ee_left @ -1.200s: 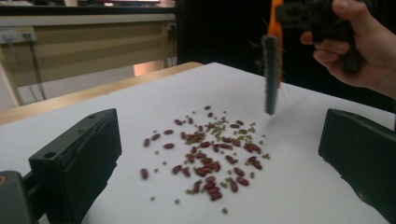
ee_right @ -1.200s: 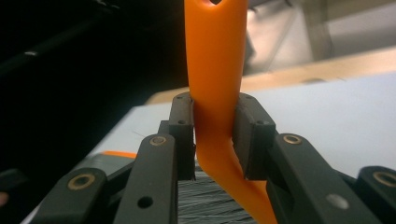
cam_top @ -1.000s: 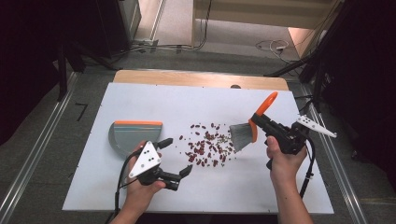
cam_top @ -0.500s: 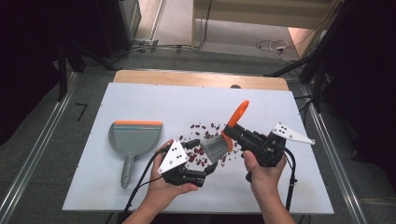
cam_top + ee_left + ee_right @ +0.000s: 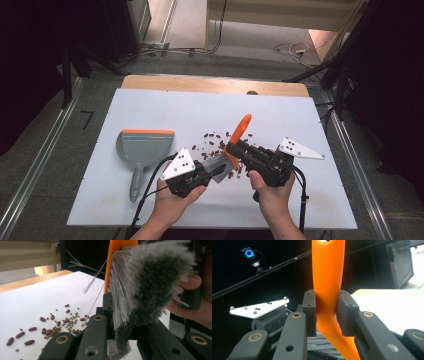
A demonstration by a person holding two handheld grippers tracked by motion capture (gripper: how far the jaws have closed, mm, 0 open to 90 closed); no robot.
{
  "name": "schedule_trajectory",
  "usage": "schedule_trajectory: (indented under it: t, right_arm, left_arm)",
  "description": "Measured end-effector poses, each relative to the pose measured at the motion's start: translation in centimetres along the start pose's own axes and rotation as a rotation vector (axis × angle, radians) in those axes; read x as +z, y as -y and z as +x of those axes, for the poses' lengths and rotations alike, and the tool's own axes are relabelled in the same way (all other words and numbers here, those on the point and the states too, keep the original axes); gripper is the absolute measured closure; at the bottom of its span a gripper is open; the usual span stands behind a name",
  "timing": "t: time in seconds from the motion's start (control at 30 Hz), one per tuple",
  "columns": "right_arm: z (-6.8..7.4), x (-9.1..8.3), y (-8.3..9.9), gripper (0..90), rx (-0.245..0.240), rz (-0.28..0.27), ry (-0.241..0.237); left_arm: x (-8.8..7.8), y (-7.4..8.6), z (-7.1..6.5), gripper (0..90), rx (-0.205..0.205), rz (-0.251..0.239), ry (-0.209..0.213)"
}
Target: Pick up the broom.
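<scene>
My right gripper (image 5: 239, 150) is shut on the orange handle of a hand brush (image 5: 241, 127), whose grey bristles (image 5: 218, 165) point left and down over the white board. In the right gripper view the pads (image 5: 309, 315) squeeze the handle (image 5: 327, 270). My left gripper (image 5: 216, 172) has just closed and is shut on the bristle tips. In the left gripper view the bristles (image 5: 150, 285) stand between its jaws (image 5: 122, 332). Red beans and small green ones (image 5: 215, 140) lie scattered behind the brush, also seen as beans (image 5: 62, 323).
A grey dustpan (image 5: 145, 145) with an orange lip lies flat to the left of the left hand, handle toward the front edge. The white board (image 5: 175, 107) rests on a wooden table, with bare room at the back and right.
The right gripper carried the brush leftward toward the middle. The left gripper moved right from beside the dustpan, and its open jaws closed on the bristles.
</scene>
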State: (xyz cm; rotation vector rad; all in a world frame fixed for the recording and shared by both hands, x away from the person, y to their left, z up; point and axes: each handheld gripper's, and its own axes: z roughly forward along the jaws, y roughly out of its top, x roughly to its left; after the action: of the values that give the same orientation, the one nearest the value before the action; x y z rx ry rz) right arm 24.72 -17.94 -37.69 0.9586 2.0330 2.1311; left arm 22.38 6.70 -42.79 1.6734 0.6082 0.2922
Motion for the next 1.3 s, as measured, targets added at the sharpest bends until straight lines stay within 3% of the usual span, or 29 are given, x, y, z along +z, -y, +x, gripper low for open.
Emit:
schedule_trajectory:
  t: [0.13, 0.17, 0.23, 0.33, 0.4, 0.43, 0.5, 0.53, 0.57, 0.77, 0.8, 0.83, 1.03, 1.23, 1.3]
  right_arm:
    - [-0.2, 0.1, -0.4, 68.5, -0.037, 0.044, -0.053]
    - [-0.6, -0.1, -0.7, 67.8, -0.064, 0.072, -0.112]
    - [-0.9, -0.4, -0.8, 62.5, -0.091, 0.085, -0.116]
    - [-2.0, -0.8, -0.9, 51.4, -0.123, 0.092, -0.162]
    - [-2.6, -0.8, -0.9, 46.9, -0.154, 0.13, -0.18]
    - [-2.9, -0.8, -0.8, 46.3, -0.176, 0.156, -0.176]
    - [-3.2, -0.7, -0.5, 46.3, -0.173, 0.204, -0.222]
    - [-3.2, -0.7, -0.5, 46.3, -0.173, 0.204, -0.222]
    - [-3.3, -0.4, -0.1, 46.6, -0.171, 0.252, -0.254]
    - [-2.9, 0.3, 0.7, 41.8, -0.172, 0.333, -0.287]
    - [-2.9, 0.4, 0.8, 41.4, -0.174, 0.343, -0.315]
    - [-2.9, 0.5, 0.9, 41.5, -0.171, 0.35, -0.339]
    - [-2.4, 1.3, 1.7, 49.1, -0.192, 0.427, -0.362]
    - [-2.2, 1.7, 1.9, 53.8, -0.181, 0.446, -0.375]
    - [-2.3, 1.7, 2.0, 59.3, -0.178, 0.45, -0.391]
  left_arm:
    - [-0.8, -0.1, 0.7, 85.4, 0.018, 0.016, 0.037]
    - [-1.1, -0.2, 0.9, 85.5, 0.012, 0.021, 0.059]
    - [-1.6, -0.3, 1.2, 85.7, 0.011, 0.012, 0.072]
    - [-3.0, -0.8, 2.3, 85.8, -0.009, -0.014, 0.104]
    - [-3.3, -0.9, 2.4, 85.8, -0.001, -0.022, 0.112]
    - [-3.7, -1.1, 2.7, 85.9, 0.009, -0.022, 0.137]
    - [-3.9, -1.2, 2.8, 85.9, 0.014, -0.023, 0.153]
    - [-4.0, -1.3, 2.8, 85.9, 0.019, -0.025, 0.163]
    - [-4.1, -1.4, 2.9, 85.8, 0.029, -0.018, 0.184]
    - [-4.3, -1.5, 3.0, 85.8, 0.029, -0.013, 0.254]
    - [-4.3, -1.5, 3.0, 85.8, 0.031, -0.008, 0.267]
    - [-4.3, -1.4, 2.9, 85.8, 0.038, -0.005, 0.293]
    - [-4.4, -1.5, 2.8, 85.7, 0.041, -0.018, 0.328]
    - [-4.2, -1.5, 2.5, 85.7, 0.046, -0.007, 0.357]
    - [-4.1, -1.5, 2.5, 85.7, 0.04, -0.011, 0.37]
